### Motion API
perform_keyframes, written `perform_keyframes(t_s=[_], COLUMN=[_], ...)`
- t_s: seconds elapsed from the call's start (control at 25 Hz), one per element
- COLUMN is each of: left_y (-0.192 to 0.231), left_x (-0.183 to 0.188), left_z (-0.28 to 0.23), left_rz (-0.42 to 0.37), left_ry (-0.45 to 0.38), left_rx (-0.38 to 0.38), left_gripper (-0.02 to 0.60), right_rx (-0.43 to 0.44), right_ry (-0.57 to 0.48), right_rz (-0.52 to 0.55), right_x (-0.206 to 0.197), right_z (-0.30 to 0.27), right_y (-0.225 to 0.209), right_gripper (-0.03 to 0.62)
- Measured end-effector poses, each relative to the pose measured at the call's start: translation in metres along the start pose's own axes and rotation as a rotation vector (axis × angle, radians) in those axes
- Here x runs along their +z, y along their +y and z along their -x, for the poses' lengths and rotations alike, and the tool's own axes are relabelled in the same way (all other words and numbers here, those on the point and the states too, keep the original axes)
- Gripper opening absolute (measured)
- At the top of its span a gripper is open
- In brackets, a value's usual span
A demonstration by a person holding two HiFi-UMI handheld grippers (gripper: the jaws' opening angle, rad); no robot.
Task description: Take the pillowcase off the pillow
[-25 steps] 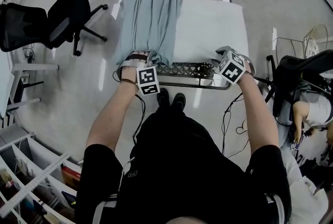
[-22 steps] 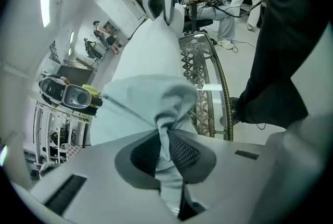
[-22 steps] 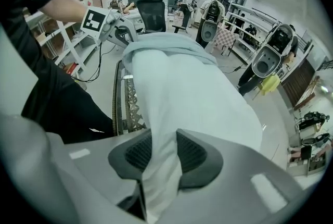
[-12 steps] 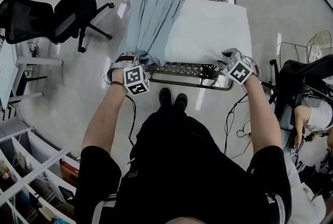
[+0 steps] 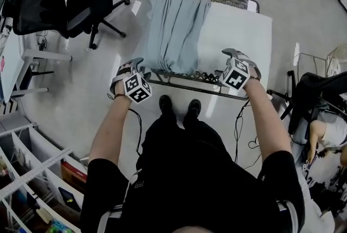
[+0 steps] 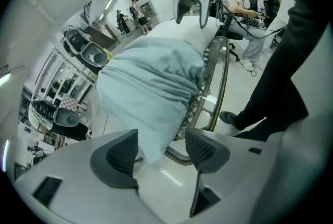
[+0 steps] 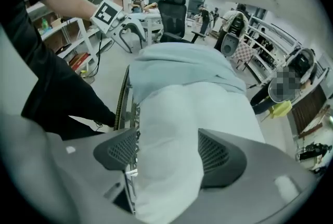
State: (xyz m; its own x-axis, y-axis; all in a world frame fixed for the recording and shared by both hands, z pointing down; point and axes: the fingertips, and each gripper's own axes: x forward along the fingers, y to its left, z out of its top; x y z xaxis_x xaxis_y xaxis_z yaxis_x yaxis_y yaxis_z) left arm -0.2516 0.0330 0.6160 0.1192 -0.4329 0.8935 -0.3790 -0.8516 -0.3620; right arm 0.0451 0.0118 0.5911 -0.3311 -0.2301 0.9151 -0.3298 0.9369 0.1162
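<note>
A white pillow [image 5: 238, 26] lies on a metal rack, and the light blue pillowcase [image 5: 176, 31] is bunched over its left half. My left gripper [image 5: 133, 65] hangs at the rack's near left corner. In the left gripper view its jaws [image 6: 162, 151] have just been opening and stand open, with a hanging corner of the pillowcase [image 6: 151, 87] loose between them. My right gripper [image 5: 234, 54] is at the pillow's near edge. Its jaws [image 7: 169, 152] have also just been opening and stand open around the bare pillow end [image 7: 177, 129].
The rack's lattice frame [image 5: 190, 76] runs along the near side, with the person's feet [image 5: 179, 107] just below it. Black office chairs [image 5: 81, 1] stand to the left, shelving [image 5: 32, 172] at lower left. A seated person [image 5: 325, 134] and cables are on the right.
My left gripper has slid left, off the pillowcase's near corner and past the rack's edge. The right gripper has shifted left along the pillow's near edge.
</note>
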Motion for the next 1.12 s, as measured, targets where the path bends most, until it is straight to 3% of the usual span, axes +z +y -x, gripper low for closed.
perform_keyframes(t_s=[0.16,0.28,0.32,0.4,0.48,0.64,0.92,1.12], left_y=[0.006,0.016,0.021,0.03,0.034,0.039,0.079,0.127], left_x=[-0.033,-0.051,-0.055,-0.058,-0.058,-0.07,-0.117,-0.165], left_z=[-0.035,-0.056,-0.06,-0.064,-0.065,-0.065,-0.05,-0.033], left_rz=[0.034,0.027,0.026,0.037,0.045,-0.003,-0.046,0.086], left_ry=[0.029,0.027,0.016,-0.027,-0.066,-0.054,-0.025,0.016], left_rx=[-0.031,-0.042,-0.04,-0.035,-0.048,-0.068,-0.041,0.002], left_gripper=[0.278,0.273,0.25,0.073,0.021,0.011,0.011,0.011], right_rx=[-0.023,-0.113,-0.15,-0.198,-0.212,-0.184,-0.154,-0.117], right_ry=[0.078,0.135,0.147,0.166,0.189,0.216,0.223,0.269], right_rz=[0.05,0.048,0.045,0.03,0.005,-0.043,-0.124,-0.145], right_x=[0.01,0.007,0.007,0.006,0.007,0.004,-0.002,-0.026], right_z=[-0.053,-0.084,-0.089,-0.093,-0.091,-0.076,-0.053,-0.028], right_y=[0.019,0.016,0.013,0.01,0.01,0.012,0.014,0.019], right_gripper=[0.433,0.456,0.454,0.422,0.36,0.291,0.275,0.258])
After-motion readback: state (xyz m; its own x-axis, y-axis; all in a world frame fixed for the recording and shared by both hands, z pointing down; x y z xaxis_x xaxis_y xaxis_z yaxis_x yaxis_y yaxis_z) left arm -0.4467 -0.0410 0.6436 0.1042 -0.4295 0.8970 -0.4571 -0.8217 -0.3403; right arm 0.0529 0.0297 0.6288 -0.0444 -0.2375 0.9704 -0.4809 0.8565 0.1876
